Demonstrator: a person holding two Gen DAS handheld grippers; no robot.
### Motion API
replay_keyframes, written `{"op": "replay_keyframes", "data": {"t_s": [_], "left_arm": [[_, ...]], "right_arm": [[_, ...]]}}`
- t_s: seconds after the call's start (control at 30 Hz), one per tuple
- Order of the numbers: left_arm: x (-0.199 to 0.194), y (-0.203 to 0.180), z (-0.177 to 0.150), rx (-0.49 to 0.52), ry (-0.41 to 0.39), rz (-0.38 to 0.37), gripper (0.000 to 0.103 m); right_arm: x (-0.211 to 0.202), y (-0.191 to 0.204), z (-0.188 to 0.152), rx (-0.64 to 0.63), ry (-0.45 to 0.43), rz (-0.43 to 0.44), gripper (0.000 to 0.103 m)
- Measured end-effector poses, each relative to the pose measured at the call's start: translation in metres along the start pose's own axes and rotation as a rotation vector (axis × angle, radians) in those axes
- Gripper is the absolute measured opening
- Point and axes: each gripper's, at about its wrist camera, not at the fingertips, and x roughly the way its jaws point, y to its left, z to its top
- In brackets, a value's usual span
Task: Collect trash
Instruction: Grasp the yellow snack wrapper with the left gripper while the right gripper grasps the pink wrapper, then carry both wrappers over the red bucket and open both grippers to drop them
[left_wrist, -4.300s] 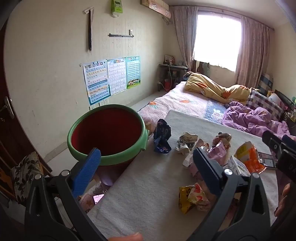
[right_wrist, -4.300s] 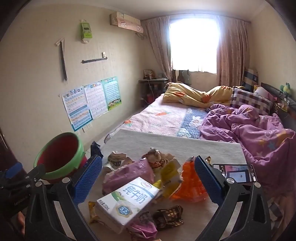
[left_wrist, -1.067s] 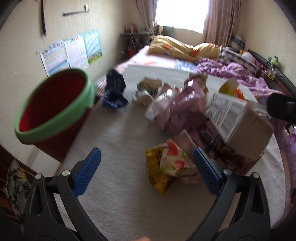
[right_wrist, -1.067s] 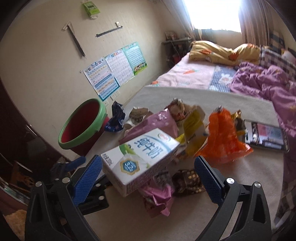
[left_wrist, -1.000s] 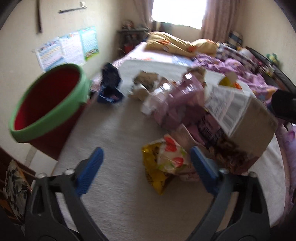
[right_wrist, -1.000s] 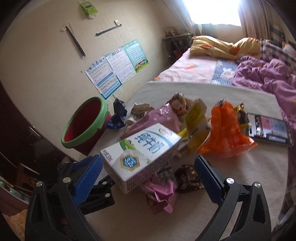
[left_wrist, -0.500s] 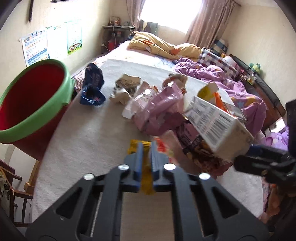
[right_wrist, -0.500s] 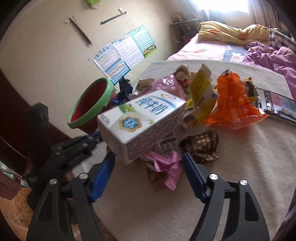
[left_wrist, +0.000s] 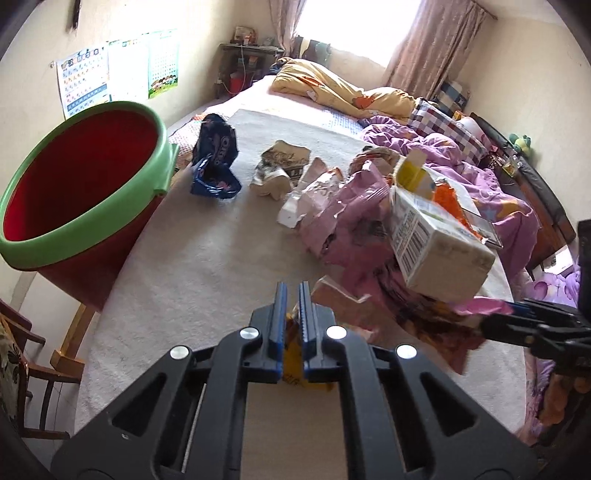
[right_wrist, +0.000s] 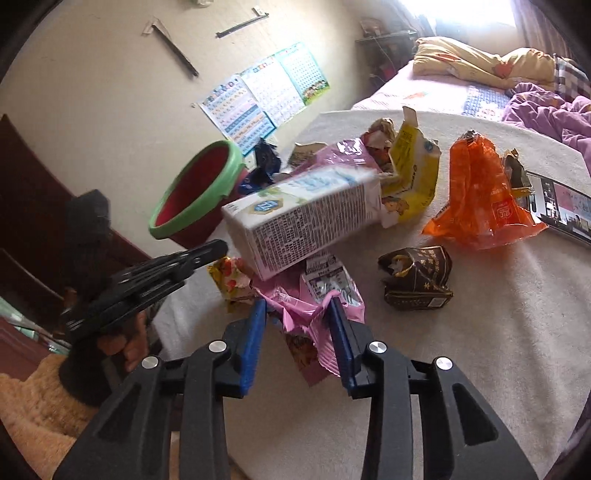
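Note:
My left gripper (left_wrist: 291, 295) is shut on a yellow snack wrapper (left_wrist: 291, 363), which also shows in the right wrist view (right_wrist: 231, 278). My right gripper (right_wrist: 297, 308) is closing around a pink wrapper (right_wrist: 310, 314), with its blue pads on either side of it. A red bin with a green rim (left_wrist: 74, 192) stands at the table's left edge. A milk carton (right_wrist: 303, 218), a pink bag (left_wrist: 347, 218), an orange bag (right_wrist: 480, 199), a brown packet (right_wrist: 417, 275) and a blue Oreo wrapper (left_wrist: 216, 162) lie on the table.
The table has a beige cloth (left_wrist: 207, 266). A phone (right_wrist: 561, 206) lies at its right side. A bed with purple and yellow bedding (left_wrist: 436, 147) is behind. A wooden chair (left_wrist: 26, 354) stands at the left, below the bin.
My left gripper has shut on the yellow wrapper and holds it. My right gripper has come down and narrowed around the pink wrapper. The milk carton has tipped over.

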Motion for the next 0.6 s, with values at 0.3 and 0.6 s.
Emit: {"op": "replay_keyframes", "data": {"t_s": [0.3, 0.6], "left_arm": [[-0.019, 0.021, 0.011, -0.037, -0.055, 0.014, 0.004], [-0.038, 0.021, 0.010, 0.044, -0.073, -0.047, 0.053]], "right_arm": [[-0.044, 0.024, 0.013, -0.069, -0.144, 0.075, 0.029], [-0.045, 0.036, 0.034, -0.080, -0.213, 0.085, 0.029]]}}
